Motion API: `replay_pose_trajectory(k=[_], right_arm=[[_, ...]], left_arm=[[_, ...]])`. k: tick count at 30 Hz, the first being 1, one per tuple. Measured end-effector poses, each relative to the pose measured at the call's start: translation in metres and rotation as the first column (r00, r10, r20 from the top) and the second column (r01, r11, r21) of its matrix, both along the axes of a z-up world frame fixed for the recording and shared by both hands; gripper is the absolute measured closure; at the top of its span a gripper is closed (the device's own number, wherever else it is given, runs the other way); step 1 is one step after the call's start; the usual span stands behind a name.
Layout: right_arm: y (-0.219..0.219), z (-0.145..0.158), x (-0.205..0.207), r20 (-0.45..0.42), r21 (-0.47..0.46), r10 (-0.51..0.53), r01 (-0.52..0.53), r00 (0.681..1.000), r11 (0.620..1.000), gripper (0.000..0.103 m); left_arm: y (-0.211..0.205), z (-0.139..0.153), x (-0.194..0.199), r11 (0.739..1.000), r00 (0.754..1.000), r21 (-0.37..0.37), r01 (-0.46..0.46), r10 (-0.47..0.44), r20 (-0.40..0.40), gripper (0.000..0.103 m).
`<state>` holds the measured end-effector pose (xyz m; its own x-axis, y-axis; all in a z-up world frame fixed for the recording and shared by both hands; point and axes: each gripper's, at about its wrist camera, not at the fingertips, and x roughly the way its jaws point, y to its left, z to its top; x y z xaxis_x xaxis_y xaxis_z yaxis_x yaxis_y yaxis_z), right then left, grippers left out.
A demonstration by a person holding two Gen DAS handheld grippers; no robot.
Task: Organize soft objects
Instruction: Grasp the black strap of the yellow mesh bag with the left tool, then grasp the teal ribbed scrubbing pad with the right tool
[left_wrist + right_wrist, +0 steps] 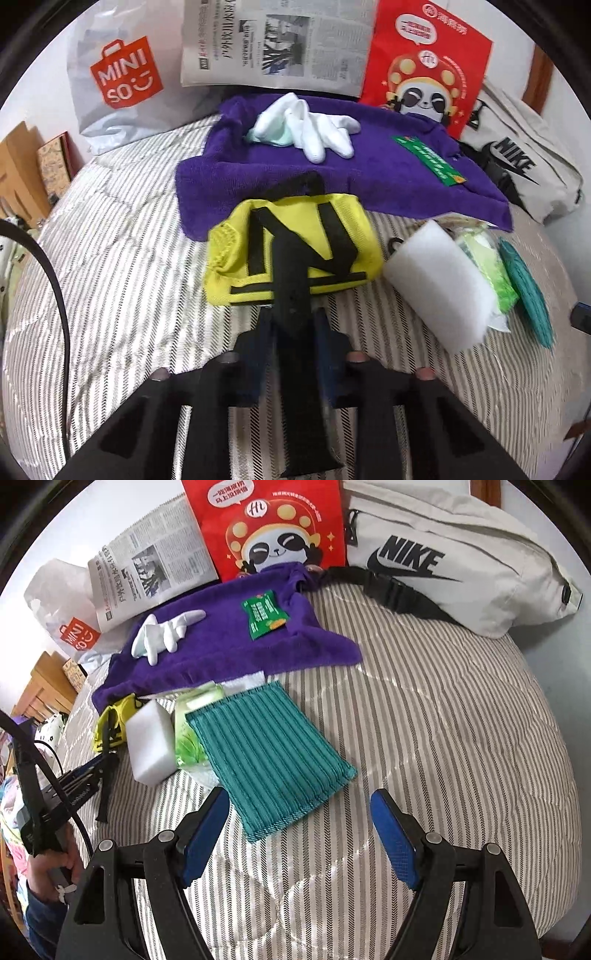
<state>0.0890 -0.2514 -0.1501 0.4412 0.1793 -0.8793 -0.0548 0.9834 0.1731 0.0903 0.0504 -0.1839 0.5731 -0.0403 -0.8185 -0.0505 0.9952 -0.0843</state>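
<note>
My left gripper [291,317] is shut on the black strap [295,295] of a yellow mesh bag [295,247] that lies on the striped bed; it also shows in the right wrist view [110,716]. A purple towel [332,173] [221,646] lies behind it with white gloves [314,129] [162,635] and a green packet [428,158] [264,614] on top. A white sponge block [439,284] [151,738], a green pack [188,734] and a teal cloth [269,757] lie side by side. My right gripper [299,808] is open, just in front of the teal cloth.
A Miniso bag [118,85], a newspaper [273,40], a red panda bag [273,528] and a beige Nike waist bag [461,561] stand along the wall at the back. The striped quilt [443,720] spreads to the right. A black cable [55,280] hangs at left.
</note>
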Motion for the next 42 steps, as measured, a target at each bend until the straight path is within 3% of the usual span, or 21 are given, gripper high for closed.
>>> replay_pose_trajectory(k=[4, 16, 19, 24, 26, 33, 35, 38, 42], right_arm=[[0.0, -0.007, 0.001, -0.008, -0.014, 0.001, -0.001, 1.0, 1.0, 0.025], [0.007, -0.014, 0.015, 0.021, -0.051, 0.058, -0.057, 0.998, 0.997, 0.023], [0.013, -0.019, 0.018, 0.016, -0.035, 0.114, -0.114, 0.993, 0.993, 0.012], [0.017, -0.029, 0.028, 0.016, 0.009, 0.164, -0.164, 0.986, 0.986, 0.011], [0.017, -0.036, 0.035, 0.005, 0.024, 0.171, -0.172, 0.985, 0.985, 0.006], [0.031, -0.054, 0.053, -0.006, -0.028, 0.208, -0.208, 0.978, 0.978, 0.006], [0.04, -0.055, 0.053, 0.012, -0.078, 0.229, -0.228, 0.973, 0.971, 0.014], [0.046, -0.055, 0.051, 0.042, -0.116, 0.254, -0.248, 0.966, 0.962, 0.017], [0.036, -0.044, 0.047, 0.052, -0.006, 0.233, -0.233, 0.971, 0.972, 0.017]], left_arm=[[0.006, 0.002, -0.006, 0.997, 1.0, -0.076, 0.024, -0.025, 0.0, 0.083], [0.019, 0.004, -0.015, 0.995, 0.999, -0.096, 0.026, -0.029, -0.029, 0.083], [0.018, 0.001, -0.017, 0.994, 0.999, -0.11, 0.025, -0.029, -0.04, 0.083], [0.017, 0.001, -0.016, 0.992, 0.999, -0.122, 0.019, -0.024, -0.044, 0.083], [0.017, 0.001, -0.016, 0.991, 0.999, -0.13, 0.019, -0.026, -0.047, 0.083], [0.018, 0.001, -0.015, 0.991, 0.998, -0.135, 0.021, -0.028, -0.052, 0.083], [0.018, 0.001, -0.015, 0.991, 0.998, -0.132, 0.024, -0.031, -0.052, 0.083], [0.017, 0.001, -0.015, 0.991, 0.998, -0.13, 0.029, -0.036, -0.054, 0.083], [0.018, 0.001, -0.016, 0.99, 0.998, -0.137, 0.029, -0.038, -0.057, 0.083]])
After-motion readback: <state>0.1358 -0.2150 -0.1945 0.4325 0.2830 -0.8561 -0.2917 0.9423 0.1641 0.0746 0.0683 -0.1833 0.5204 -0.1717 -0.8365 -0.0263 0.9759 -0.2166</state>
